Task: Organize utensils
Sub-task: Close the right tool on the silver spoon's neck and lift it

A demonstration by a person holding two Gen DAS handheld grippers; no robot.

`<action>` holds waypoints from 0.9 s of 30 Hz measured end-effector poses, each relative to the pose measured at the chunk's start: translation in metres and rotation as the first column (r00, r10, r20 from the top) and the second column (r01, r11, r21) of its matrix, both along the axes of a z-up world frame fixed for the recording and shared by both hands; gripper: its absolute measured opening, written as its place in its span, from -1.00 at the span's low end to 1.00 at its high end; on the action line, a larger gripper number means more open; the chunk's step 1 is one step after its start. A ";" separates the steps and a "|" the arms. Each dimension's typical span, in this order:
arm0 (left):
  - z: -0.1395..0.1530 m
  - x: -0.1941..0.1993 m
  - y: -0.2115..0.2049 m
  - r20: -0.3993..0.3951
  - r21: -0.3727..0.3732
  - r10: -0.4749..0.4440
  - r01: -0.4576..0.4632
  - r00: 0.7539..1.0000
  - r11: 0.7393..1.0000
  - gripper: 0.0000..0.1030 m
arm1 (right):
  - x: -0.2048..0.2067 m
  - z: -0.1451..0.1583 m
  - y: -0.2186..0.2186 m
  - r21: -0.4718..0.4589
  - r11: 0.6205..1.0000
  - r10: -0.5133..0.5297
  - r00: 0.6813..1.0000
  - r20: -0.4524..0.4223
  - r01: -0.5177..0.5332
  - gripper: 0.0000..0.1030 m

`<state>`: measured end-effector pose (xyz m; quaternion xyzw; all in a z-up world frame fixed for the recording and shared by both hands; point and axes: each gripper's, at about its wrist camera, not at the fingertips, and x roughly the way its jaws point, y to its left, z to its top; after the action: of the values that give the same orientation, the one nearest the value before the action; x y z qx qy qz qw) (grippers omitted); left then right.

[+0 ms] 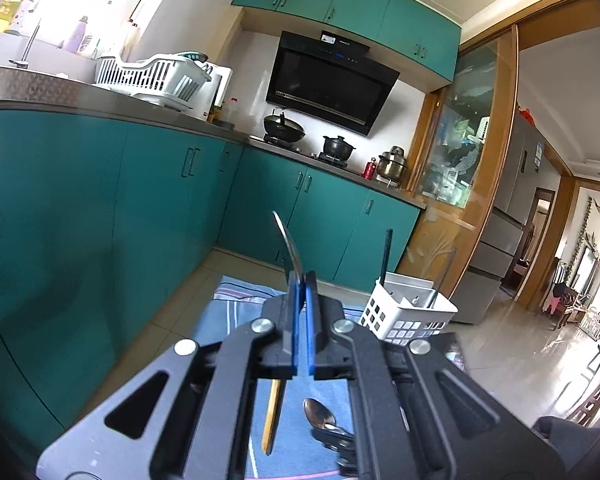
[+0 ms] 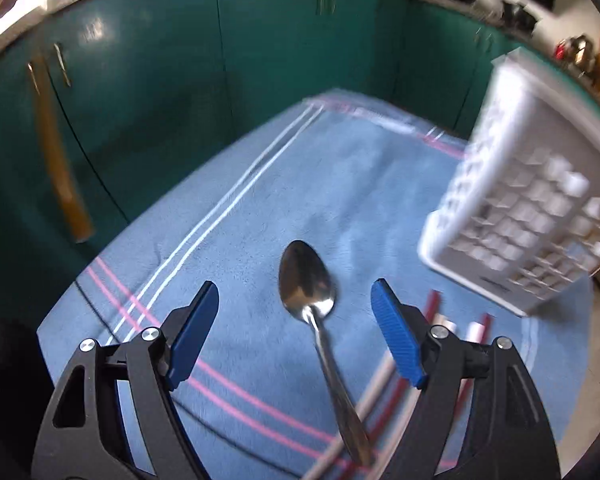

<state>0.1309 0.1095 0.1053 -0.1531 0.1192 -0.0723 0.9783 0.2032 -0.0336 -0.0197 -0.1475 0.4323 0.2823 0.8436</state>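
Observation:
My left gripper [image 1: 302, 280] is shut on a knife [image 1: 288, 248]. Its steel blade stands up past the blue pads and its wooden handle [image 1: 272, 420] hangs below them. It is held above the blue towel [image 1: 236, 312], left of the white utensil caddy [image 1: 408, 312], which holds a black chopstick [image 1: 386, 256]. My right gripper [image 2: 294, 292] is open and tilted down over a steel spoon [image 2: 306, 280] lying on the towel [image 2: 340, 168]. The spoon's bowl lies between the fingers without touching them. Red and white chopsticks [image 2: 376, 384] lie under the spoon's handle. The caddy [image 2: 532, 200] is blurred at the right.
Teal cabinets [image 1: 100, 208] run along the left and far side under a steel counter with a white dish rack [image 1: 148, 76]. A stove with pots [image 1: 336, 148] sits at the back. Tiled floor [image 1: 512, 332] opens to the right. A blurred brown stick [image 2: 56, 152] shows at the right wrist view's left.

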 end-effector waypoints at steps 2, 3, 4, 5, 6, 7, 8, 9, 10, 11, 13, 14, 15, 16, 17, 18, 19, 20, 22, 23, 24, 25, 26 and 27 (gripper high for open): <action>0.000 0.000 0.001 -0.001 -0.002 0.003 -0.003 1.000 1.000 -0.95 | 0.015 -0.009 0.008 -0.008 1.000 -0.009 0.999 -0.040 0.009 0.49; 0.000 0.001 0.002 -0.003 -0.004 0.002 -0.002 1.000 1.000 -0.95 | 0.021 -0.013 0.011 -0.012 1.000 -0.017 0.998 -0.059 0.016 0.49; 0.000 0.001 0.001 -0.004 -0.004 0.002 -0.002 1.000 1.000 -0.95 | 0.026 -0.017 0.013 -0.022 0.999 -0.025 0.997 -0.079 0.023 0.49; 0.000 0.002 0.002 -0.004 -0.003 0.003 -0.003 1.000 1.000 -0.95 | 0.031 -0.023 0.015 -0.032 0.999 -0.030 0.994 -0.103 0.027 0.45; 0.000 0.003 0.003 -0.006 -0.005 0.002 -0.002 1.000 1.000 -0.95 | 0.034 -0.027 0.018 -0.034 0.999 -0.027 0.992 -0.121 0.023 0.21; 0.000 0.003 0.004 -0.007 -0.007 0.002 -0.002 1.000 1.000 -0.95 | 0.036 -0.029 0.016 -0.034 0.999 -0.027 0.991 -0.133 0.022 -0.05; -0.001 0.003 0.004 -0.007 -0.008 0.002 -0.002 1.000 1.000 -0.95 | 0.034 -0.029 0.015 -0.031 0.999 -0.032 0.991 -0.127 0.028 -0.14; -0.001 0.004 0.003 -0.007 -0.009 0.002 -0.002 1.000 1.000 -0.95 | 0.035 -0.029 0.013 -0.012 1.000 -0.028 0.989 -0.143 0.027 -0.27; -0.001 0.004 0.004 -0.007 -0.009 0.001 -0.001 1.000 1.000 -0.95 | 0.035 -0.029 0.013 -0.005 1.000 -0.021 0.989 -0.150 0.021 -0.27; -0.001 0.004 0.004 -0.007 -0.011 0.001 -0.001 1.000 1.000 -0.95 | 0.033 -0.027 0.013 -0.006 1.000 -0.017 0.991 -0.132 0.016 -0.28; -0.002 0.003 0.003 -0.009 -0.012 0.001 -0.001 1.000 1.000 -0.95 | 0.027 -0.022 0.012 -0.008 1.000 -0.017 0.994 -0.110 0.016 -0.28; -0.002 0.003 0.002 -0.009 -0.011 0.000 0.000 1.000 1.000 -0.95 | 0.023 -0.018 0.009 -0.006 1.000 -0.019 0.995 -0.102 0.019 -0.28; -0.002 0.003 0.002 -0.009 -0.010 -0.001 0.001 1.000 1.000 -0.95 | 0.017 -0.009 0.006 0.001 1.000 -0.027 0.997 -0.077 0.027 -0.28; -0.002 0.004 0.001 -0.009 -0.007 -0.002 0.002 1.000 1.000 -0.95 | 0.013 0.000 0.003 0.014 0.999 -0.033 0.998 -0.059 0.034 -0.28; -0.002 0.003 0.000 -0.009 -0.003 -0.002 0.002 1.000 1.000 -0.95 | 0.010 0.007 -0.001 0.029 0.999 -0.039 0.998 -0.046 0.041 -0.28; -0.002 0.004 -0.001 -0.009 -0.001 -0.001 0.001 1.000 1.000 -0.95 | 0.003 0.021 -0.007 0.050 0.997 -0.049 0.999 -0.023 0.050 -0.28; -0.001 0.003 -0.001 -0.008 -0.001 -0.001 0.001 1.000 1.000 -0.95 | -0.002 0.035 -0.013 0.067 0.996 -0.055 0.999 0.001 0.055 -0.29; -0.001 0.003 -0.002 -0.007 -0.003 -0.003 0.003 1.000 1.000 -0.95 | -0.009 0.051 -0.019 0.088 0.994 -0.061 0.998 0.028 0.058 -0.29; 0.000 0.003 -0.004 -0.004 -0.002 -0.007 0.007 1.000 1.000 -0.95 | -0.018 0.078 -0.032 0.119 0.990 -0.083 0.994 0.077 0.073 -0.31; 0.001 0.003 -0.005 -0.003 0.000 -0.008 0.008 1.000 1.000 -0.95 | -0.024 0.099 -0.042 0.150 0.985 -0.101 0.988 0.113 0.084 -0.33; 0.001 0.004 -0.005 -0.004 0.000 -0.011 0.011 1.000 1.000 -0.95 | -0.028 0.111 -0.051 0.171 0.981 -0.115 0.985 0.132 0.091 -0.35; 0.001 0.004 -0.007 -0.005 0.000 -0.015 0.015 1.000 1.000 -0.95 | -0.031 0.128 -0.061 0.197 0.976 -0.129 0.980 0.151 0.098 -0.36; 0.000 0.005 -0.008 -0.007 0.001 -0.017 0.017 1.000 1.000 -0.95 | -0.034 0.145 -0.070 0.222 0.969 -0.147 0.973 0.178 0.106 -0.36; 0.000 0.005 -0.010 -0.008 0.002 -0.019 0.019 1.000 1.000 -0.95 | -0.035 0.159 -0.077 0.239 0.964 -0.164 0.965 0.205 0.113 -0.36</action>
<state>0.1362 0.1000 0.1049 -0.1514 0.1245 -0.0807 0.9773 0.1682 -0.1108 0.1398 -0.0510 0.3092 0.2508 0.9159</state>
